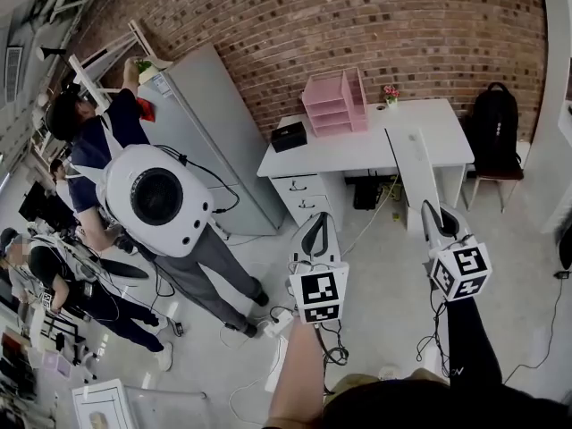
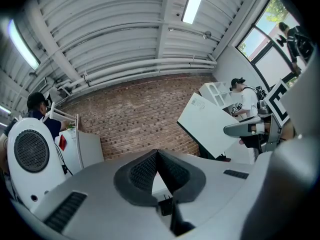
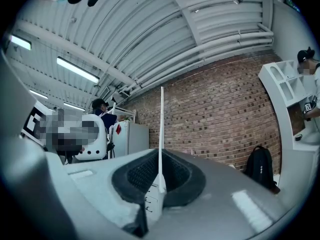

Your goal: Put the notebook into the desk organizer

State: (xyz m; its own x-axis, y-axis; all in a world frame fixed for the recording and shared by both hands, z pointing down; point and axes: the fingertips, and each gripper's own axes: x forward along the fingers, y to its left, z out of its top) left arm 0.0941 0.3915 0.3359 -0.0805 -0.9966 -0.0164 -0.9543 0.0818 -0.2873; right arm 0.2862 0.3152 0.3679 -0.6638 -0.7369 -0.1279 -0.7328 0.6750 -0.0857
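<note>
although the thin white notebook (image 1: 413, 175) is clamped edge-on in the right tool (image 1: 435, 222), whose jaws are pressed tight on its near end, it hangs in the air on the near side of the white desk (image 1: 357, 155). the pink tiered plastic desk organizer (image 1: 332, 104) stands at the desk's back edge, against the brick wall. the left tool (image 1: 316, 226) is closed, with nothing between its jaws. by my reading the pick-up is done; carrying the notebook over, slotting it in and letting go remain.
</note>
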